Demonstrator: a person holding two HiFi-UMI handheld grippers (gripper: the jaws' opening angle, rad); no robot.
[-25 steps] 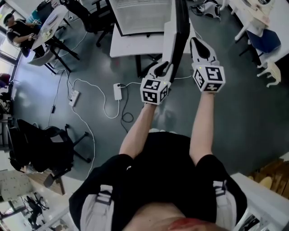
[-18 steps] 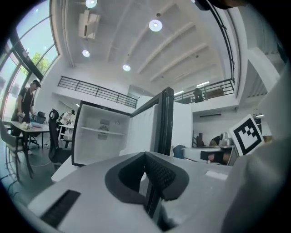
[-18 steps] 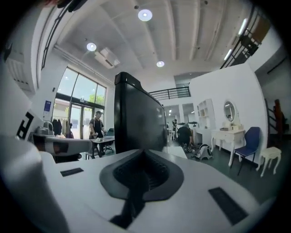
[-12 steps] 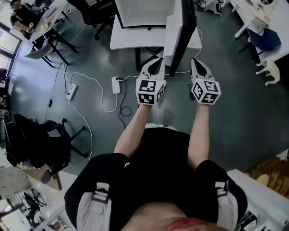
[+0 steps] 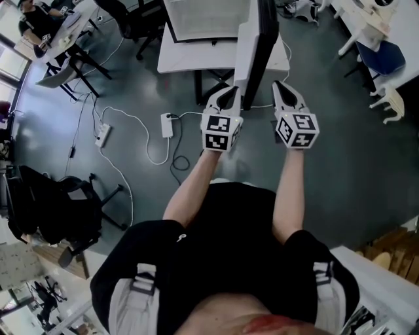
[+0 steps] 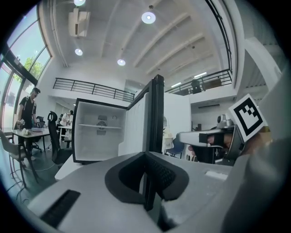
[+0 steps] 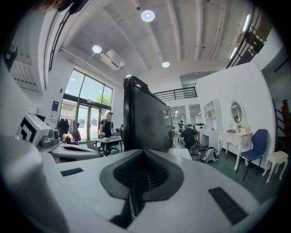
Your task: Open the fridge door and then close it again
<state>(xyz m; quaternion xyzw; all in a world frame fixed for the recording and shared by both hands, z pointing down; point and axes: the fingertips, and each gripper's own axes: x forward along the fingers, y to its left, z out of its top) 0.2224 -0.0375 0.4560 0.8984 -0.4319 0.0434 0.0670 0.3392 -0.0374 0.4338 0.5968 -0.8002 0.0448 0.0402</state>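
Observation:
In the head view a small fridge point(image 5: 206, 19) stands on a white table point(image 5: 190, 65), its white inside showing. Its black door point(image 5: 258, 46) stands open, edge-on toward me. My left gripper point(image 5: 229, 97) is shut and empty just left of the door's near edge. My right gripper point(image 5: 283, 90) is shut and empty just right of it. The left gripper view shows the door's edge point(image 6: 157, 118) straight ahead of the left gripper point(image 6: 148, 170), beside the fridge's inside point(image 6: 97, 134). In the right gripper view the door's dark outer face point(image 7: 145, 120) rises ahead of the right gripper point(image 7: 138, 175).
White cables and a power strip point(image 5: 170, 124) lie on the grey floor left of the table. A black office chair point(image 5: 59, 209) stands at lower left and a blue chair point(image 5: 383, 55) at right. People sit at a desk point(image 5: 55, 33) at the upper left.
The right gripper has dropped lower beside the door. The left gripper has shifted a little along the door's left side and its fingers have come together.

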